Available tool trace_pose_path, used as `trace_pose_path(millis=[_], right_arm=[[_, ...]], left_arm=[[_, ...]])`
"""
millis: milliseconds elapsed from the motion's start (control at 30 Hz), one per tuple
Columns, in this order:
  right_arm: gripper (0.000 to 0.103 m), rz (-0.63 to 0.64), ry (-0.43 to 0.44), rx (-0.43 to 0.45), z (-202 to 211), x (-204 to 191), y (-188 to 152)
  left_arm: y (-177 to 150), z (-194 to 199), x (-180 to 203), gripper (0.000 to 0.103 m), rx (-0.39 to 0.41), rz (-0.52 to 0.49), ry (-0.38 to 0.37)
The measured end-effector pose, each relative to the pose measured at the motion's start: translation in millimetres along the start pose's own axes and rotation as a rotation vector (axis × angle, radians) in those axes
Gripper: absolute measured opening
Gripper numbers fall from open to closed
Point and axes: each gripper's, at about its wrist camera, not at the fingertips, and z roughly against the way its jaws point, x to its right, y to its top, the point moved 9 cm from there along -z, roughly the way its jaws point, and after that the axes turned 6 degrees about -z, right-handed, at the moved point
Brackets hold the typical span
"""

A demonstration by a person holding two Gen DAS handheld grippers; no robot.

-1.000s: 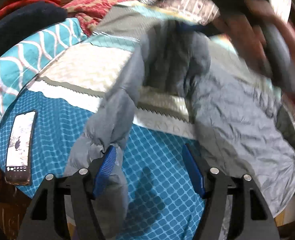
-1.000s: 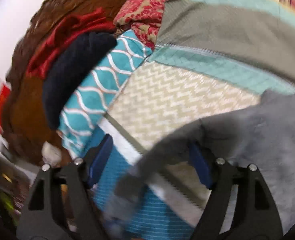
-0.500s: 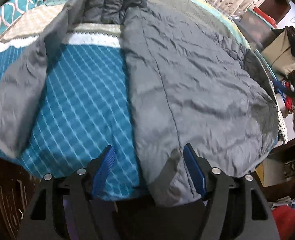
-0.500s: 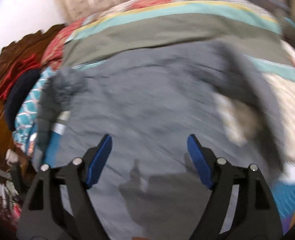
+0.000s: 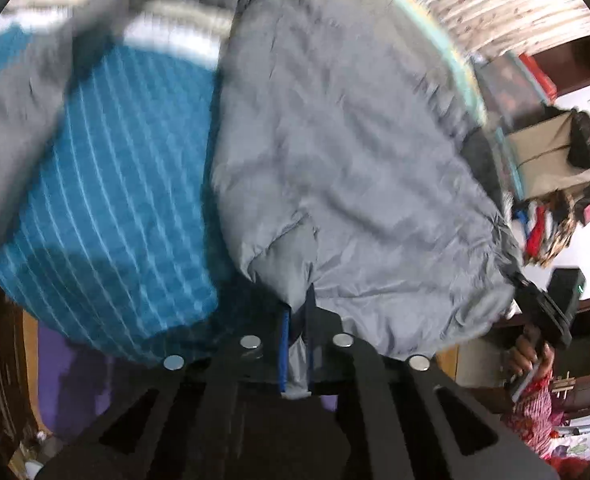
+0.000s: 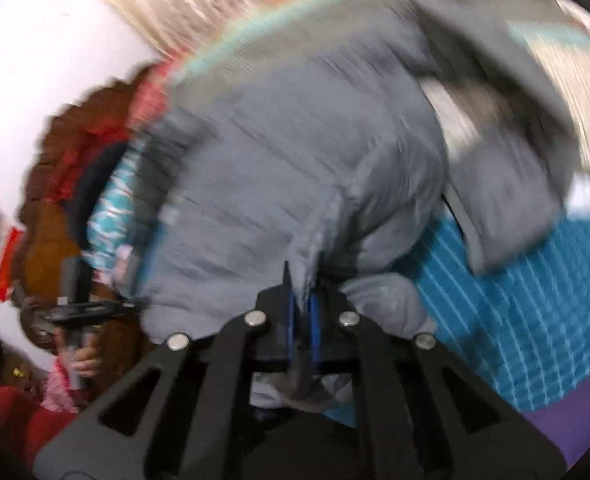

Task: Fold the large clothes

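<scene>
A large grey puffer jacket (image 5: 347,140) lies spread on a bed with a blue patterned cover (image 5: 123,200). My left gripper (image 5: 297,316) is shut on the jacket's bottom hem at the bed's near edge. My right gripper (image 6: 301,304) is shut on another part of the hem of the jacket (image 6: 295,168). One grey sleeve (image 5: 19,128) lies out to the left in the left wrist view. The right gripper also shows at the far right of the left wrist view (image 5: 543,308), at the jacket's other corner. The right wrist view is blurred.
A carved brown headboard (image 6: 55,184) with red and dark cloth on it stands beyond the bed. A cardboard box (image 5: 551,160) and a pile of clothes (image 5: 547,232) are past the bed's right side. A purple mat (image 5: 67,376) lies on the floor below the bed edge.
Both grippers were open above the jacket; now each has closed on the jacket's hem at the near bed edge. The cameras have swung toward the bed's foot.
</scene>
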Motion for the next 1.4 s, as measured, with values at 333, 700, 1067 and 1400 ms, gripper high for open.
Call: trace_pose_path(millis=[333, 700, 1067, 1400], right_arm=[[0.014, -0.044, -0.26, -0.118, 15, 22, -61], [0.053, -0.246, -0.28, 0.162, 69, 98, -28], [0.001, -0.331, -0.55, 0.28, 75, 193, 59], [0.001, -0.21, -0.869, 0.204, 128, 255, 149]], left_arm=[[12, 31, -14, 0.009, 0.051, -0.026, 0.208], [-12, 50, 11, 0.011, 0.04, -0.163, 0.261], [10, 44, 34, 0.014, -0.009, -0.253, 0.298], [-88, 75, -85, 0.014, -0.258, -0.034, 0.516]])
